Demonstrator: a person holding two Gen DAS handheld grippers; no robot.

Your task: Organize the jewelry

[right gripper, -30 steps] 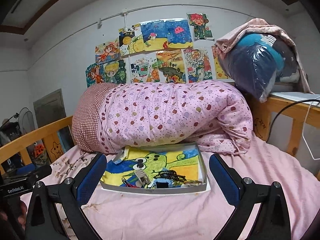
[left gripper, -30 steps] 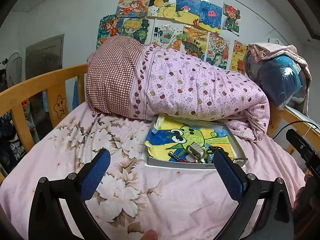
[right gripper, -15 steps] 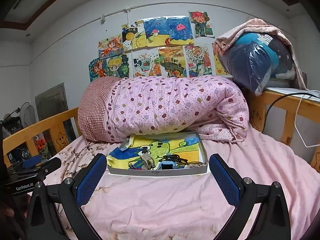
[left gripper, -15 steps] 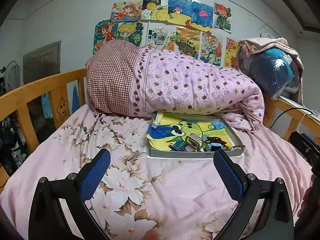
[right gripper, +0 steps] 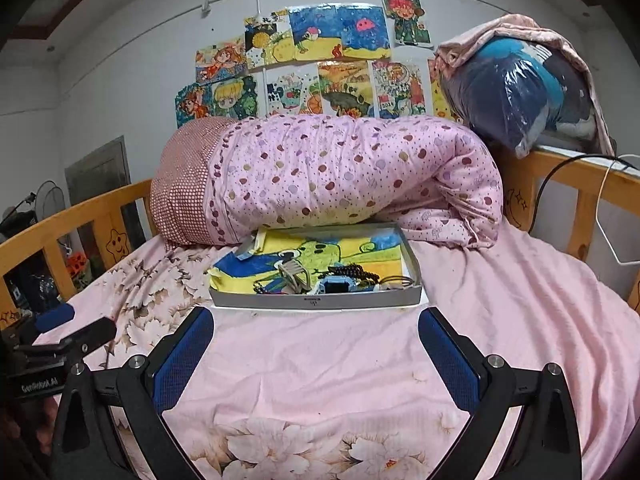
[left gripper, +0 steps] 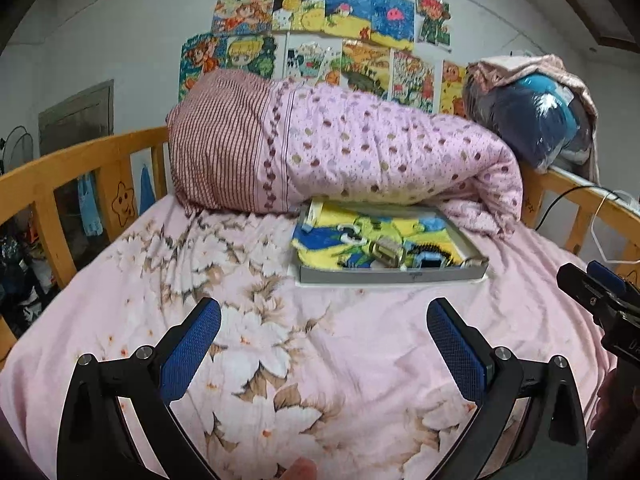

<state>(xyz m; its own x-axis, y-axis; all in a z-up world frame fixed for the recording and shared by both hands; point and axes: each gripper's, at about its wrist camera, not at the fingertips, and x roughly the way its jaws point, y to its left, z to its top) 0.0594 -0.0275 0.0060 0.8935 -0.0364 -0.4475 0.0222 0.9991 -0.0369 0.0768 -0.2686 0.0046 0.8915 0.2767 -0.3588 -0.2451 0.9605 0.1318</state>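
A shallow grey box (left gripper: 394, 276) (right gripper: 316, 301) lies on the pink bed, lined with a yellow and blue cartoon drawing. Near its front edge sits a small heap of jewelry (left gripper: 404, 256) (right gripper: 320, 278): a metal clip, dark beads, a blue-framed piece and thin chains. My left gripper (left gripper: 324, 322) hovers open over the flowered sheet, short of the box and to its left. Directly in front of the box, my right gripper (right gripper: 316, 332) is open too, its blue pads empty. Each gripper's tip shows at the edge of the other's view.
A rolled pink dotted quilt (right gripper: 340, 176) lies right behind the box. Wooden bed rails (left gripper: 80, 172) (right gripper: 580, 188) run along both sides. A bagged blue bundle (right gripper: 520, 92) rests on the right rail, with cables hanging nearby. Drawings cover the wall.
Both grippers have drawn back from the box and lowered, so the box looks smaller and farther. Both stay open and nothing in the box has shifted.
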